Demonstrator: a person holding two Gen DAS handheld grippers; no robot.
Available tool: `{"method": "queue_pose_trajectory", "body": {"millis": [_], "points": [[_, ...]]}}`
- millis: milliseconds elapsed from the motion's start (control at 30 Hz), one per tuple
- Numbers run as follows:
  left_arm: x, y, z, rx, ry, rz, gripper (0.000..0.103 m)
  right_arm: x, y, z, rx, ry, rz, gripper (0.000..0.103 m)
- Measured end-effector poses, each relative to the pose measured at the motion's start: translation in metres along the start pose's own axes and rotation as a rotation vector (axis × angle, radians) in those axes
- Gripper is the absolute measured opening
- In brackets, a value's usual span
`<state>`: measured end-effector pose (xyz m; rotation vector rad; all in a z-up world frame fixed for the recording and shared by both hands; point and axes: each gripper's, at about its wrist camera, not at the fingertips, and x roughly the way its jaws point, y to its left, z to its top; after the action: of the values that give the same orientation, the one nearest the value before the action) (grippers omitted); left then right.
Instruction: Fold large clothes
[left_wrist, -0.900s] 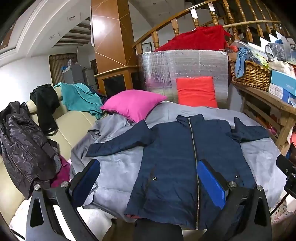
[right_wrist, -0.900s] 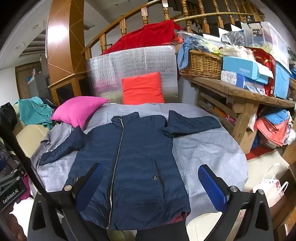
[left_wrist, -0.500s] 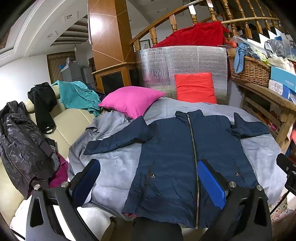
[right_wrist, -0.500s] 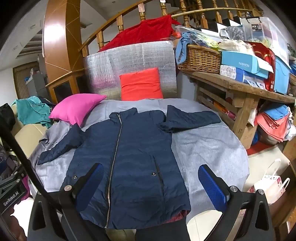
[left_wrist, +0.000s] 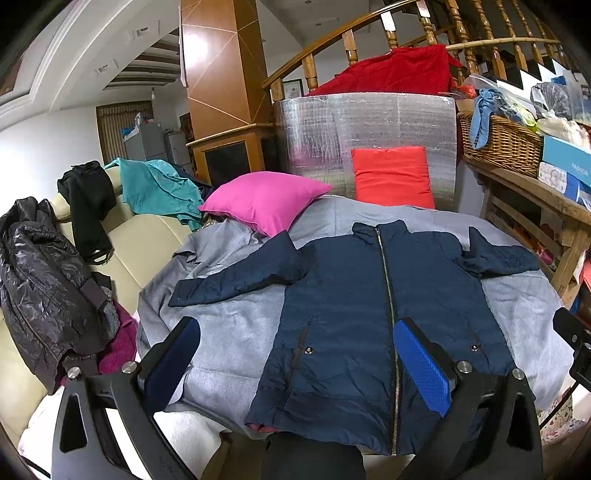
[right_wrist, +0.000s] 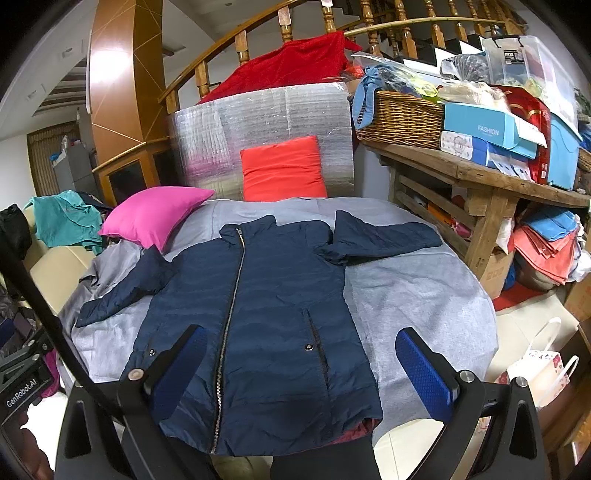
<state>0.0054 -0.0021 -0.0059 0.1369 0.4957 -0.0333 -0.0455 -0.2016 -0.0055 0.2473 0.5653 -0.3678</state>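
navy jacket (left_wrist: 369, 306) flat on grey surface (left_wrist: 236, 332), zipper axis running away from both grippers. left gripper (left_wrist: 295, 362) nearer left sleeve (left_wrist: 240, 277), right gripper (right_wrist: 303, 369) nearer right sleeve (right_wrist: 380, 236). both wide, empty.

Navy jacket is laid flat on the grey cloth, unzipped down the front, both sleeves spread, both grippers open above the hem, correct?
Not quite: the navy jacket is zipped up to the collar, as the right wrist view shows. The rest holds: flat on the grey cloth, sleeves spread, left gripper and right gripper open above the hem.

Jacket (left_wrist: 343, 317) hem behind camera mount
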Motion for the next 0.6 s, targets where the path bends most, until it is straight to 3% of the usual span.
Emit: {"method": "queue_pose_trajectory", "body": {"millis": [600], "points": [[0.0013,0.0014,-0.0002,0.008,0.016,0.012,0.103,0.0013,0.0021,0.0,-0.005,0.004,0.003,0.103]]}}
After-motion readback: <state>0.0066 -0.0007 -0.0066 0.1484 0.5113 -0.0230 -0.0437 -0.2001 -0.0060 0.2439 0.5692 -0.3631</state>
